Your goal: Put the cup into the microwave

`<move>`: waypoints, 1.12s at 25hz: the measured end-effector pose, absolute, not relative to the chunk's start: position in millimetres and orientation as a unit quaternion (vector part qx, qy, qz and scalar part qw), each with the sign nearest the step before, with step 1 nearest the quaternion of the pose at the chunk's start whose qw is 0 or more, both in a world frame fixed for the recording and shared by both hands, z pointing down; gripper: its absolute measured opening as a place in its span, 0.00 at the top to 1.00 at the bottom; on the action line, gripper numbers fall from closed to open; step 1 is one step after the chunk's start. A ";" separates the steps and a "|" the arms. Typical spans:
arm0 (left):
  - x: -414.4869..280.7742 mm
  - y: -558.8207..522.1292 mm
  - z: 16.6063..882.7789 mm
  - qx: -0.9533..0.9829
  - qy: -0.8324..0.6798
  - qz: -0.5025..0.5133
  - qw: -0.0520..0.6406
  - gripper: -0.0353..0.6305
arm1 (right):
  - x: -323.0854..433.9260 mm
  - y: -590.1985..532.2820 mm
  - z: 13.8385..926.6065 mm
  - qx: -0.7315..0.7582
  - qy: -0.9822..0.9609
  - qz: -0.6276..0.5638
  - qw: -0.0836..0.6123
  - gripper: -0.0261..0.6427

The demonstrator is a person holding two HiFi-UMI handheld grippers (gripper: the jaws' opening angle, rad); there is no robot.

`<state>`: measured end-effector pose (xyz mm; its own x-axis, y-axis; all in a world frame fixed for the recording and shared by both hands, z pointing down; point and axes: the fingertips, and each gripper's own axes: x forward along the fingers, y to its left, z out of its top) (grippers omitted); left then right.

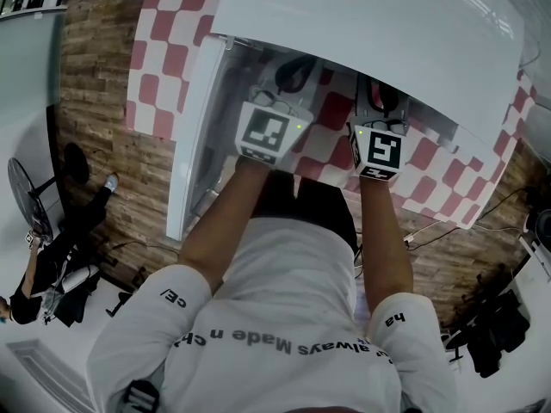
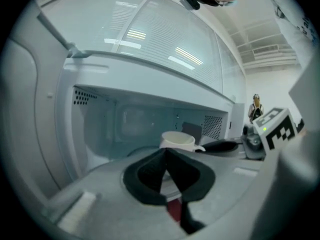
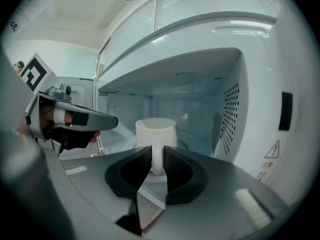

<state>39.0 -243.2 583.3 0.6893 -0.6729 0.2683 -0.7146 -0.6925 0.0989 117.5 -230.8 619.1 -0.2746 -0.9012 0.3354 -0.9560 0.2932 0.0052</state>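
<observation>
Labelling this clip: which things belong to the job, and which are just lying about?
Job: cup, microwave, right gripper shut on the cup's handle.
Lying about or idle: left gripper (shut, empty), checked cloth, fan.

Right claw [image 3: 156, 160] clamps handle of cup [image 3: 156, 132] at open microwave [image 3: 231, 115]

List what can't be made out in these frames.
- Right gripper view: the base of the cup is hidden behind the fingers of the right gripper, so I cannot tell whether it is resting or lifted.
- Left gripper view: the cup's lower half is hidden behind the left gripper.
- Head view: the cup and the cavity are hidden under the microwave top.
</observation>
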 end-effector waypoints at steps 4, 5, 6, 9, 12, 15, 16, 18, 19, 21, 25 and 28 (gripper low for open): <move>39.0 -237.5 575.8 0.913 -0.378 0.110 0.104 0.94 | 119.2 -225.9 610.2 0.583 -0.793 0.099 0.145 0.85; 39.2 -235.2 573.0 0.913 -0.377 0.111 0.104 0.94 | 120.2 -223.5 607.2 0.582 -0.793 0.101 0.146 0.85; 39.5 -232.7 570.3 0.914 -0.377 0.114 0.104 0.94 | 121.2 -220.8 604.4 0.581 -0.794 0.103 0.148 0.84; 38.6 -223.7 561.6 0.913 -0.374 0.117 0.109 0.94 | 122.4 -210.8 593.4 0.576 -0.796 0.107 0.153 0.84; 35.0 -215.8 550.2 0.914 -0.371 0.119 0.115 0.94 | 120.9 -199.8 576.3 0.571 -0.799 0.111 0.152 0.85; 30.1 -210.8 537.3 0.913 -0.373 0.120 0.114 0.94 | 118.1 -189.2 564.3 0.558 -0.806 0.123 0.155 0.85; 28.7 -208.6 532.8 0.913 -0.373 0.119 0.115 0.94 | 117.2 -184.7 561.0 0.552 -0.808 0.127 0.158 0.85; 26.8 -203.2 522.9 0.914 -0.370 0.118 0.116 0.94 | 116.6 -176.1 550.9 0.546 -0.812 0.129 0.162 0.85; 26.0 -200.9 517.4 0.915 -0.369 0.117 0.116 0.94 | 116.8 -172.6 544.0 0.545 -0.813 0.128 0.161 0.85; 23.7 -197.3 506.0 0.915 -0.369 0.114 0.115 0.94 | 117.7 -167.2 527.9 0.544 -0.815 0.123 0.157 0.85; 19.6 -188.9 486.1 0.914 -0.373 0.103 0.119 0.94 | 118.6 -156.1 495.8 0.541 -0.820 0.115 0.148 0.85; 22.3 -183.9 461.4 0.917 -0.370 0.090 0.117 0.94 | 117.8 -149.2 471.5 0.537 -0.825 0.107 0.140 0.85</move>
<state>22.3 -183.9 461.4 0.7106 -0.6572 0.2513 -0.6992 -0.6993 0.1483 117.8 -149.2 471.5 -0.3847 -0.8555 0.3465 -0.9157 0.4009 -0.0269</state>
